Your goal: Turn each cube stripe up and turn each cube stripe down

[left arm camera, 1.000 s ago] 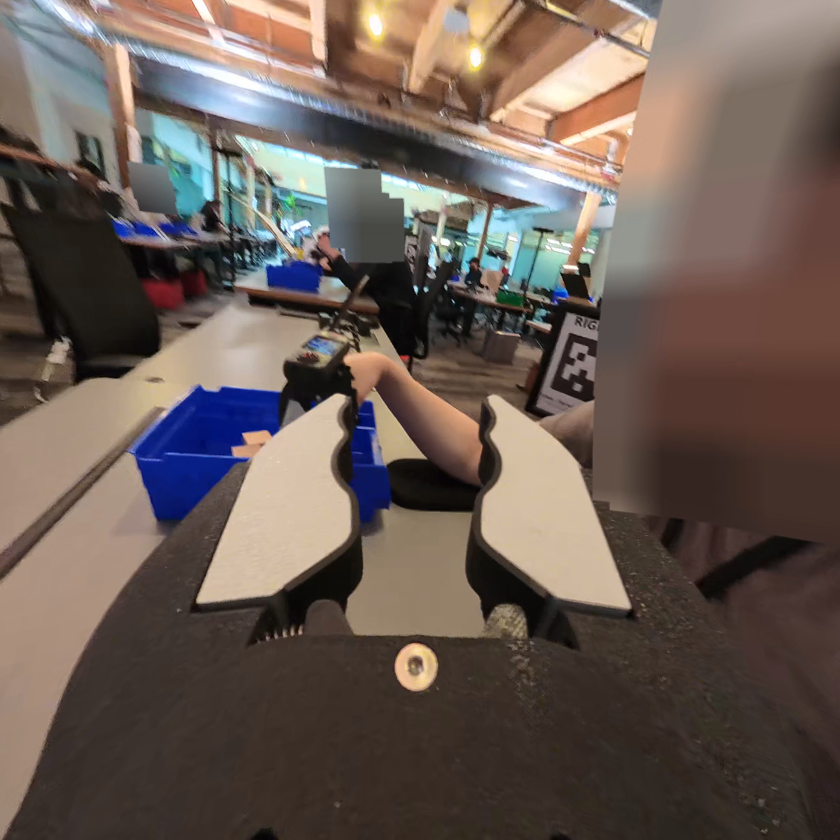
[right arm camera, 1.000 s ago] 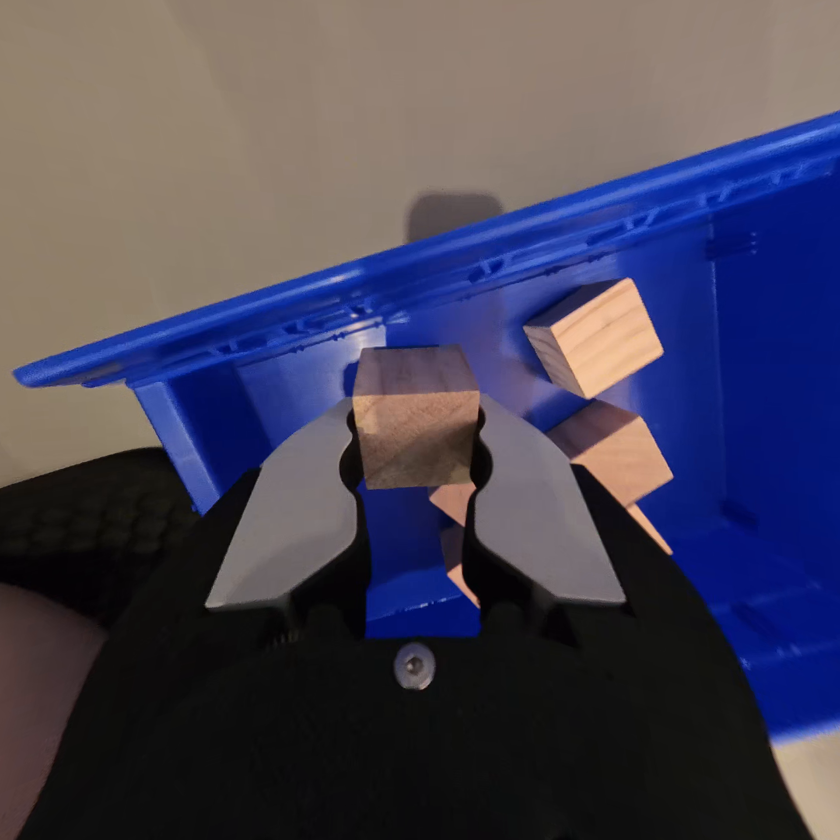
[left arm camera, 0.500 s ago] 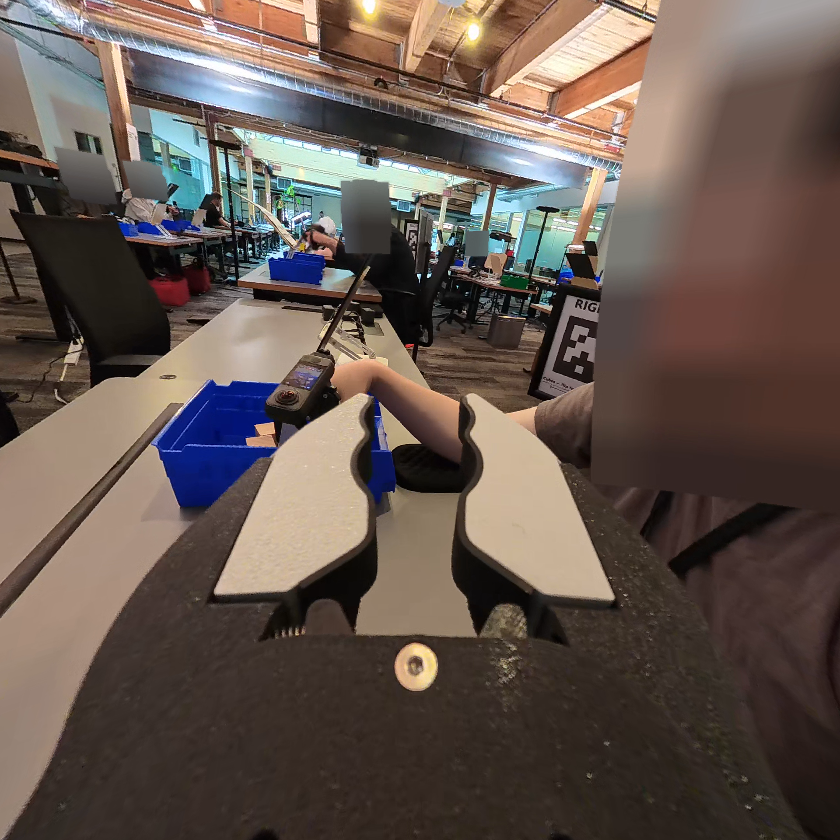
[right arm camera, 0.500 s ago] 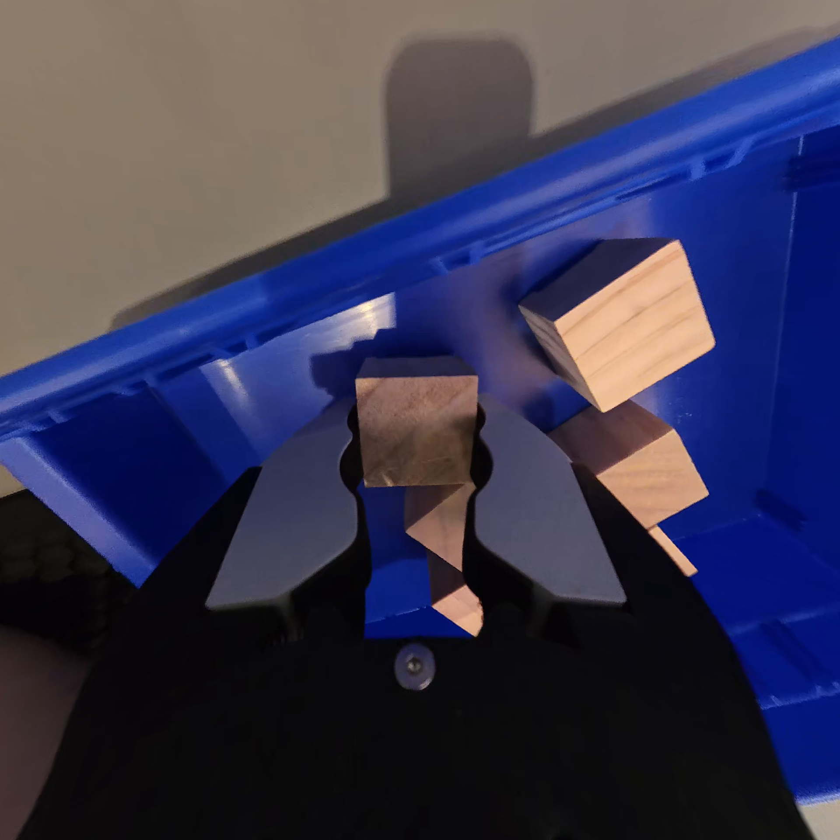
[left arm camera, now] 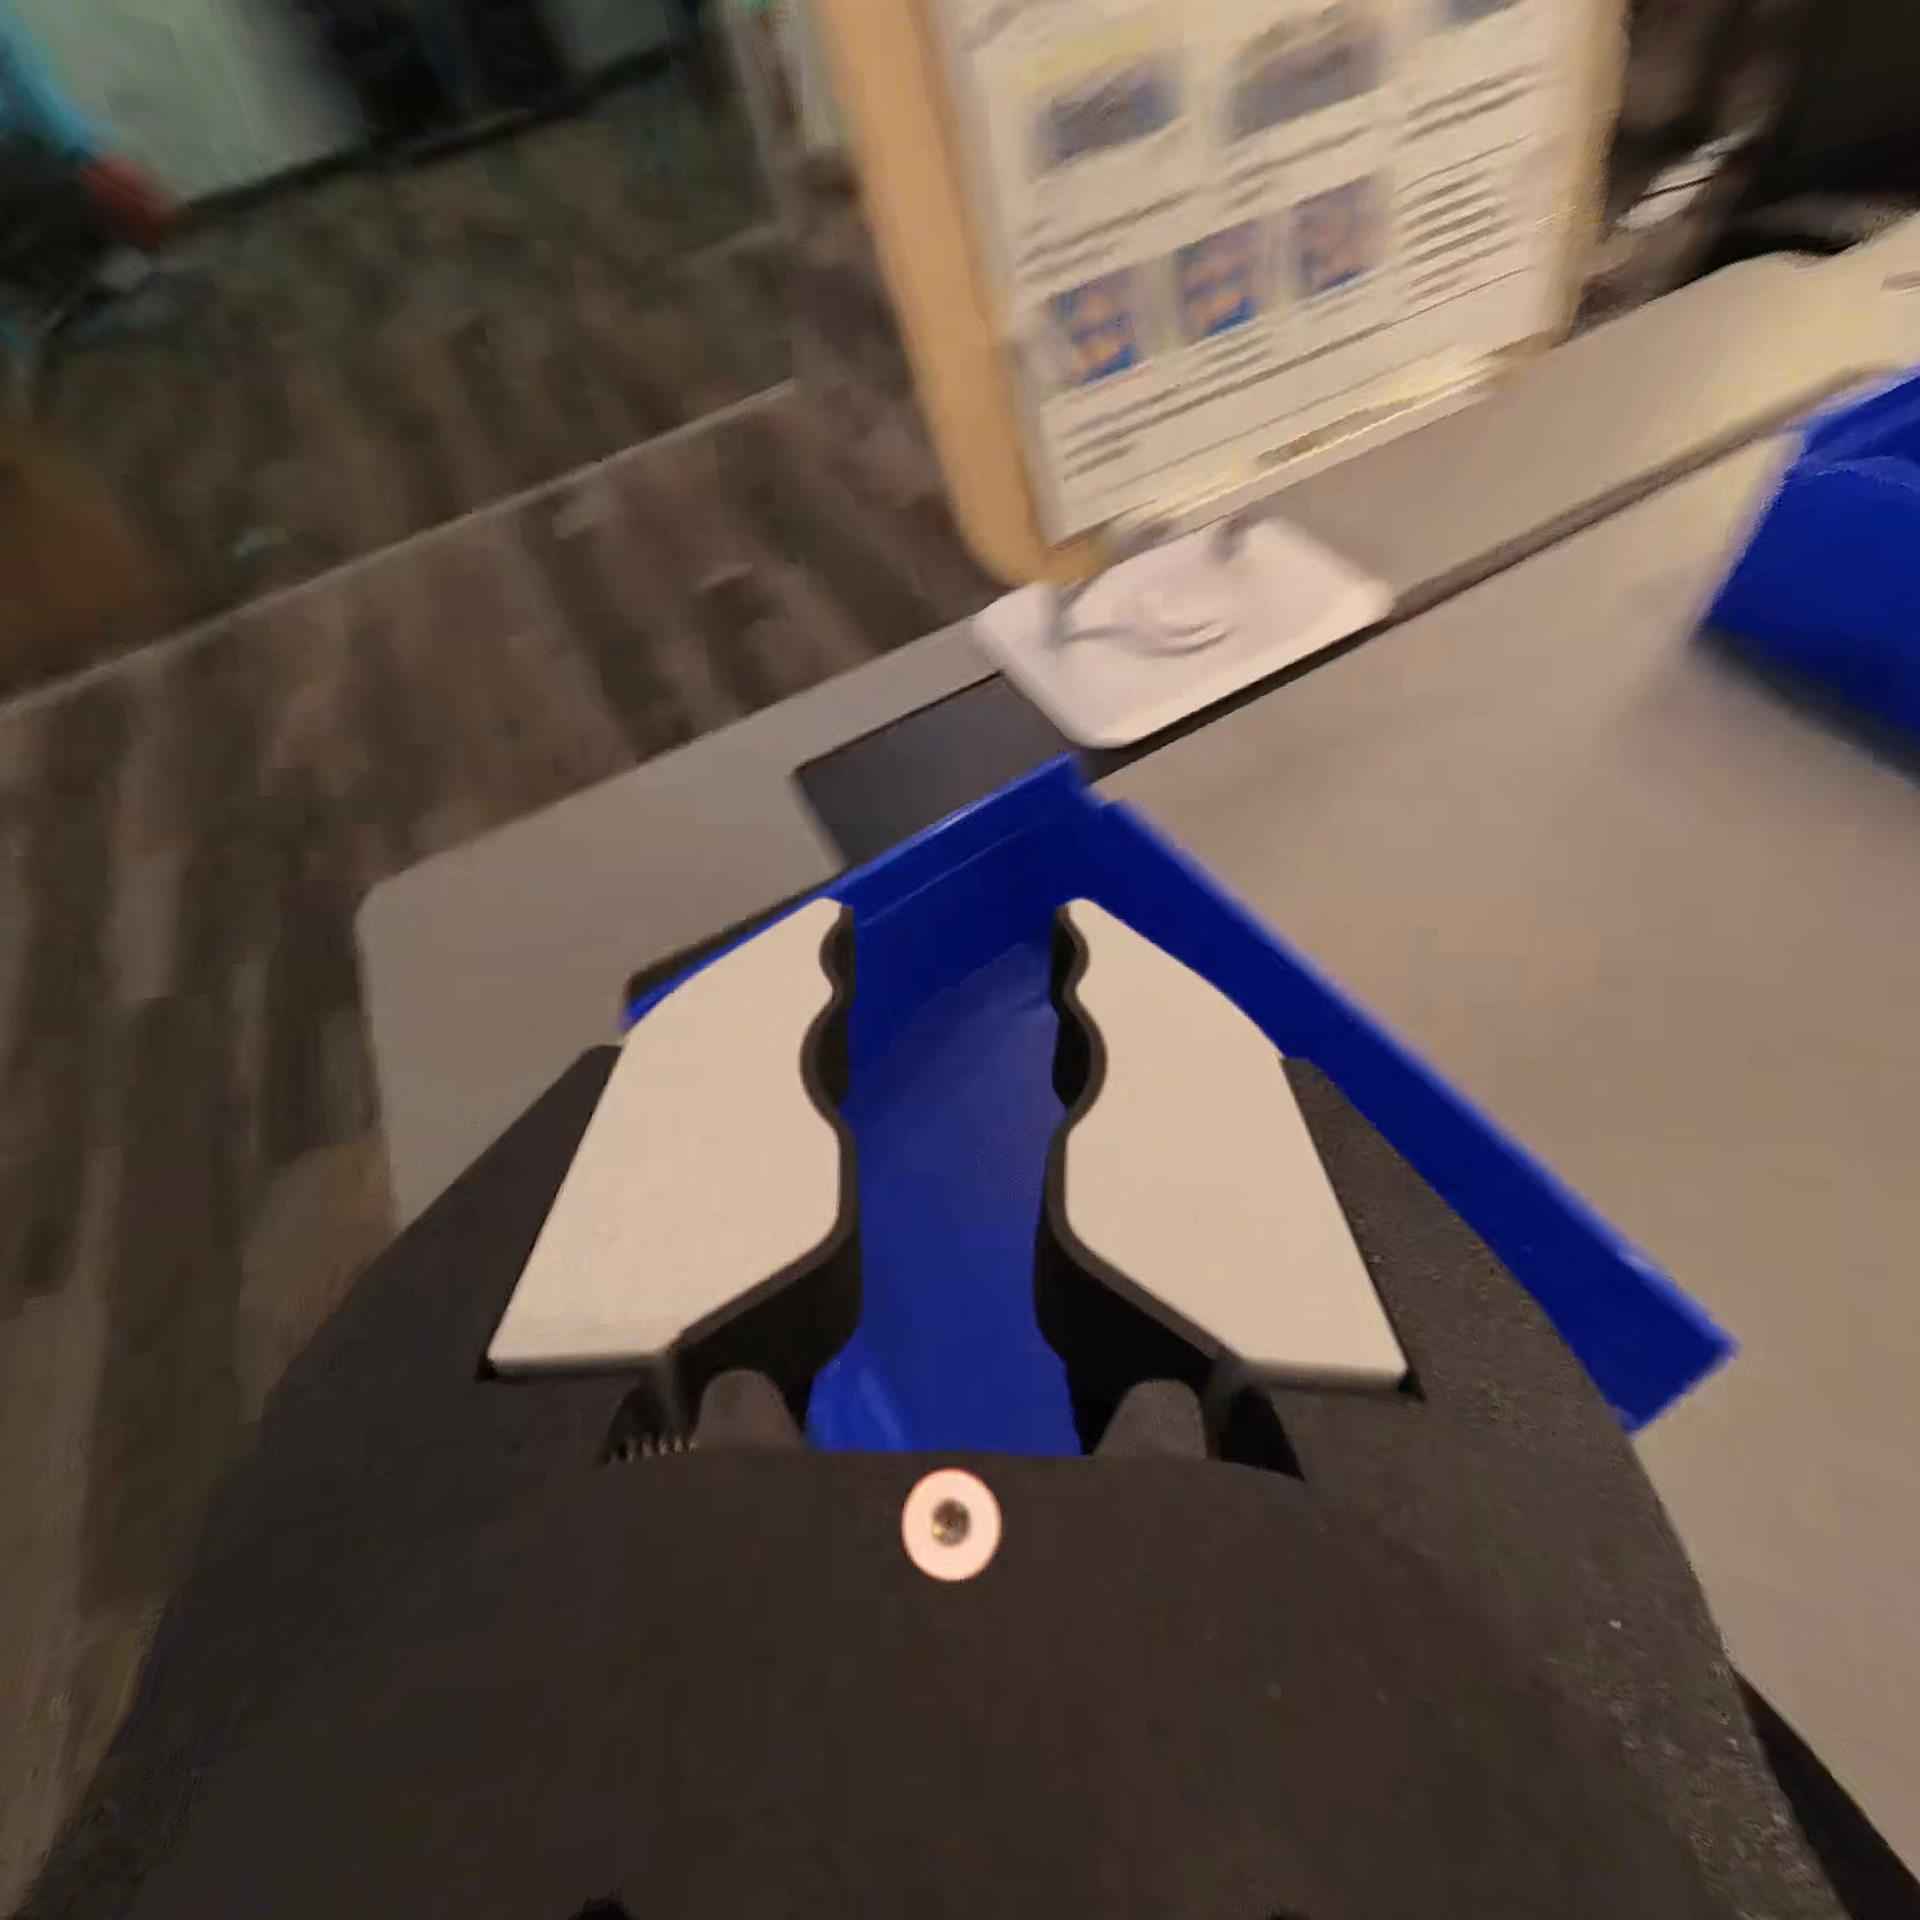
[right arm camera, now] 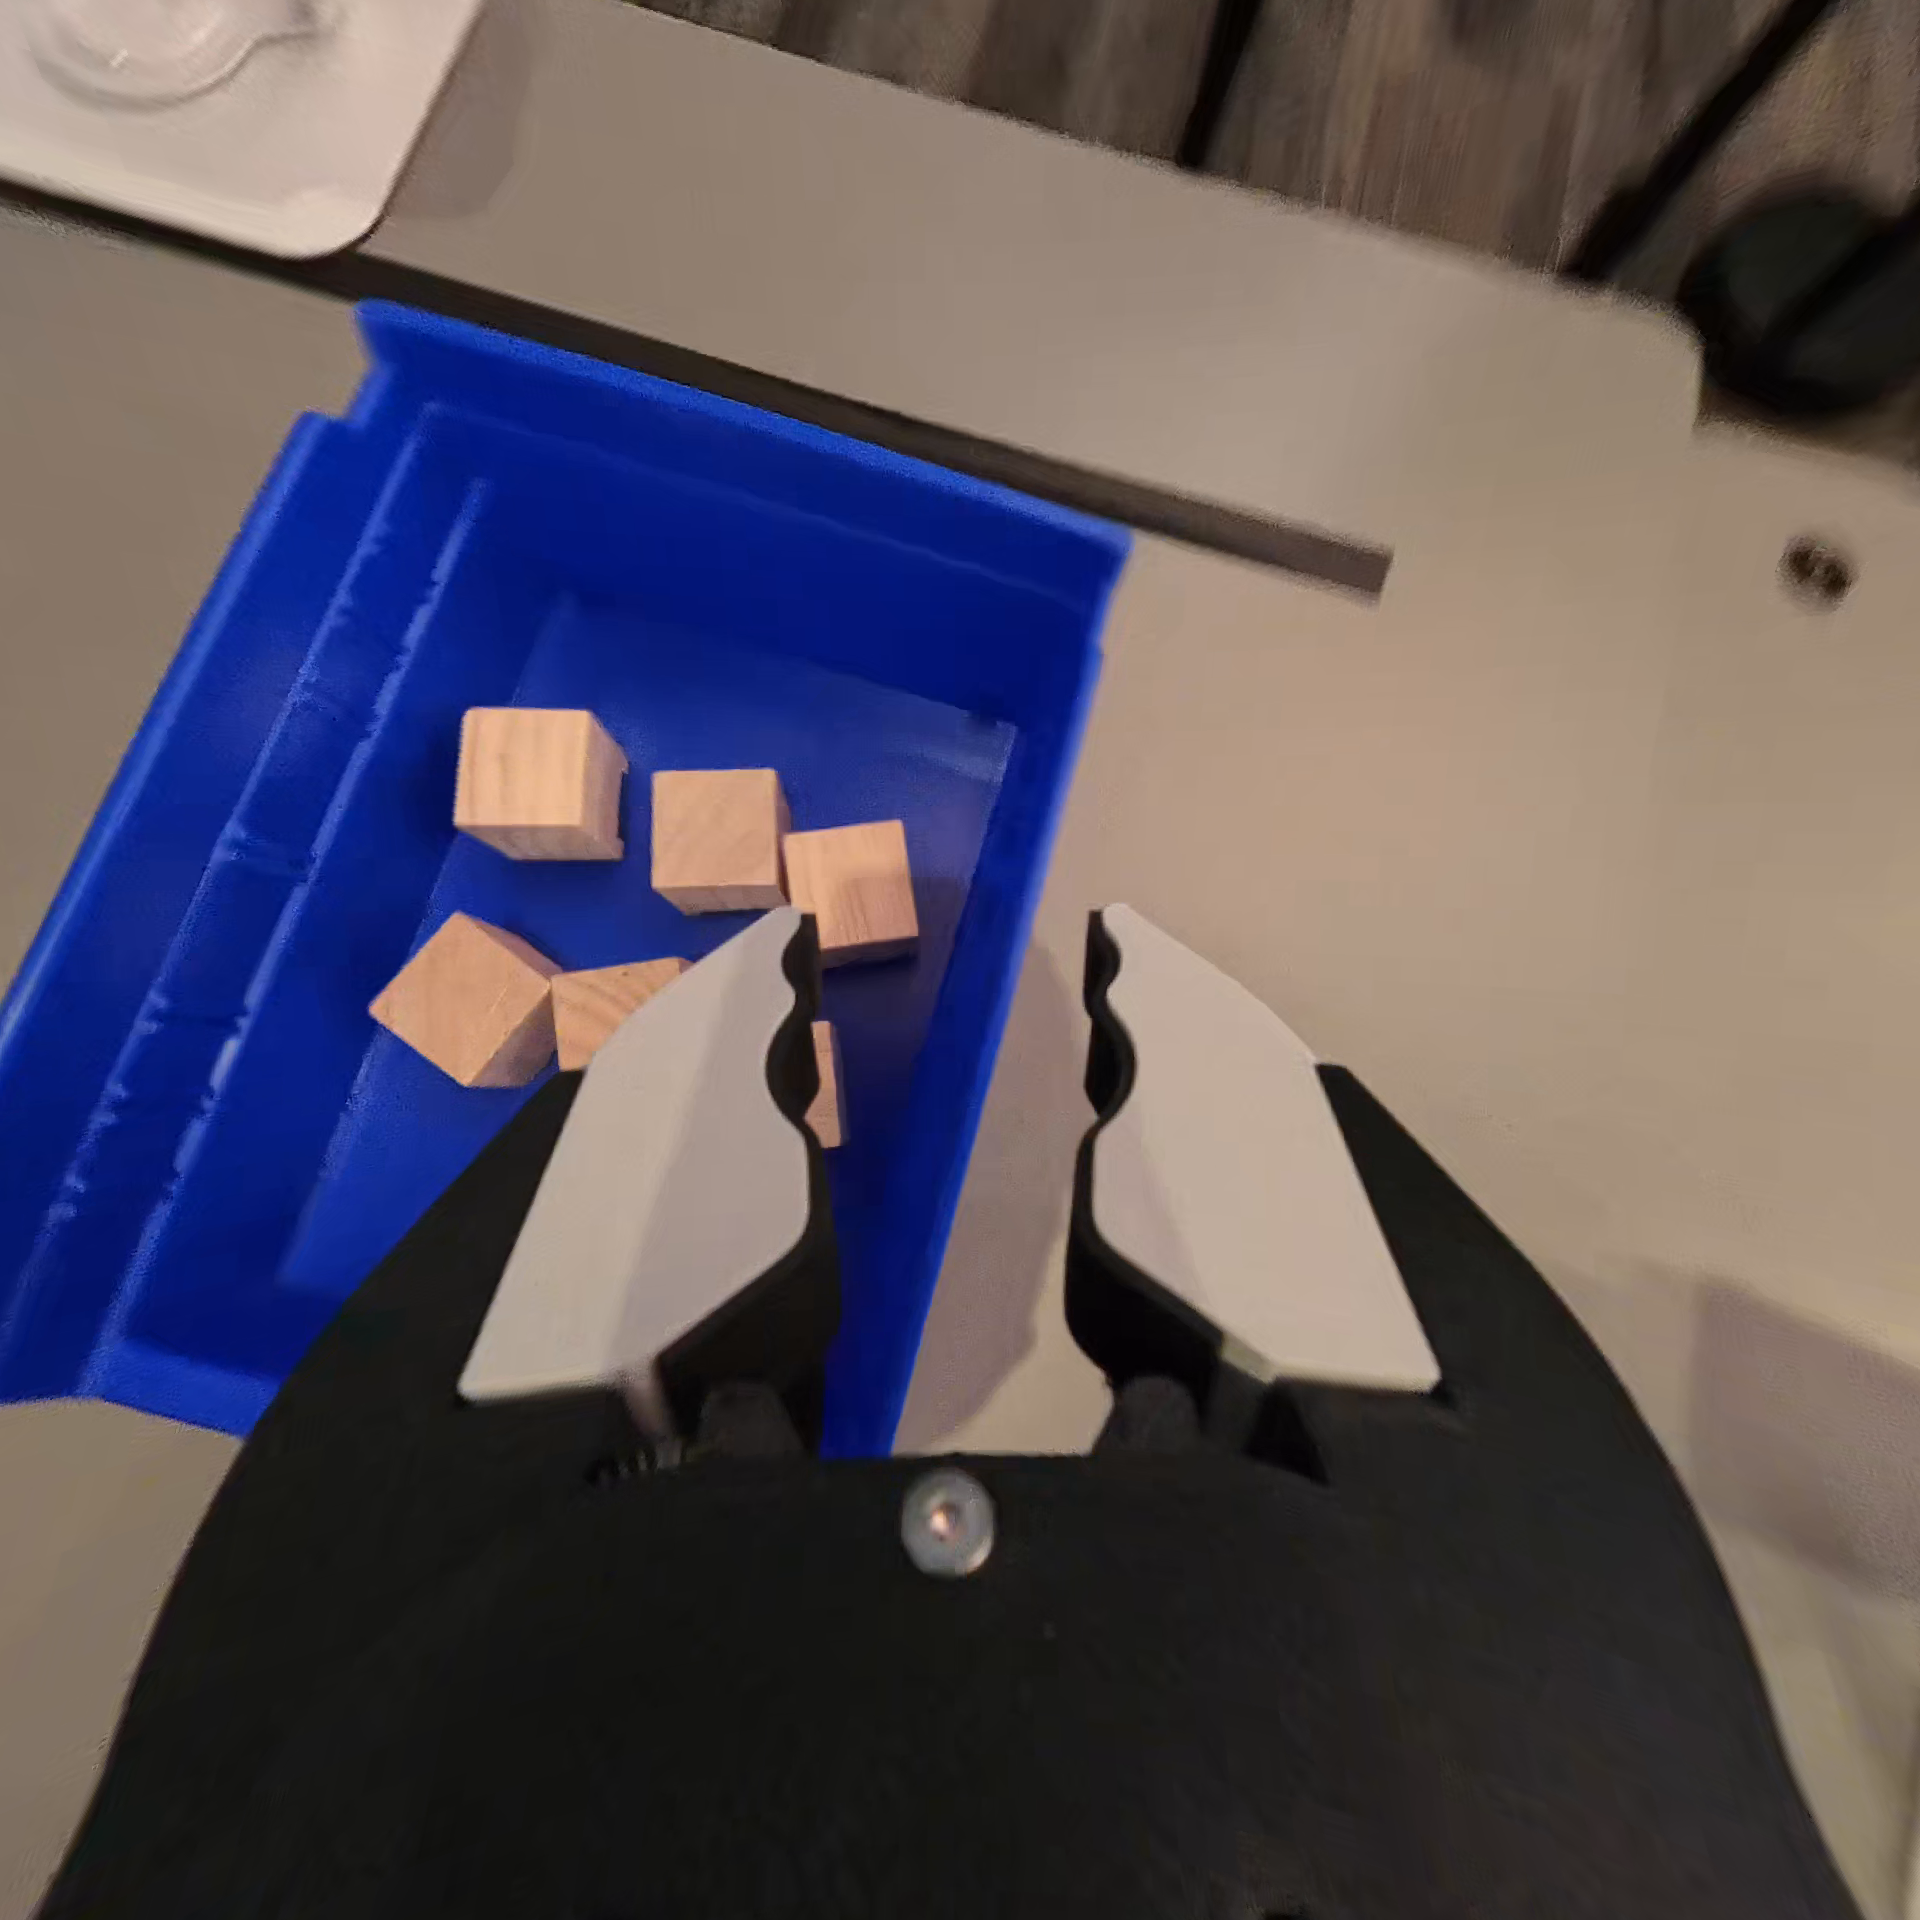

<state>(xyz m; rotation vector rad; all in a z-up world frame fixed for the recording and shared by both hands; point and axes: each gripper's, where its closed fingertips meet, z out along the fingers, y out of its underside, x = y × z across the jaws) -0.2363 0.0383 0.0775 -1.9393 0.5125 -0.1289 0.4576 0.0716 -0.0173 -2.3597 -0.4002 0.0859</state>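
The right gripper (right arm camera: pixel 940 925) hangs above the grey surface (right arm camera: pixel 1455 831) with its jaws spread and nothing between them, its tips over the right-hand wall of a blue plastic bin (right arm camera: pixel 1039 831). Inside the bin lie pale wooden cubes: one (right arm camera: pixel 538 781) toward the far left, two touching each other in the middle (right arm camera: pixel 717 836) (right arm camera: pixel 854 888), a tilted one (right arm camera: pixel 468 997) nearer the camera with another (right arm camera: pixel 613 1003) against it, and one (right arm camera: pixel 826 1081) mostly hidden behind the gripper's left finger. No stripe can be made out on any visible face.

The left gripper (left arm camera: pixel 954 914) also has its jaws spread and empty, held over a corner of a blue plastic bin (left arm camera: pixel 1299 997) whose floor shows between the fingers. This view is motion-blurred. Beyond the bin, a wood-framed printed sheet (left arm camera: pixel 1226 260) stands on a white base (left arm camera: pixel 1184 639) on the surface. Another blue bin (left arm camera: pixel 1839 582) shows at the right edge.
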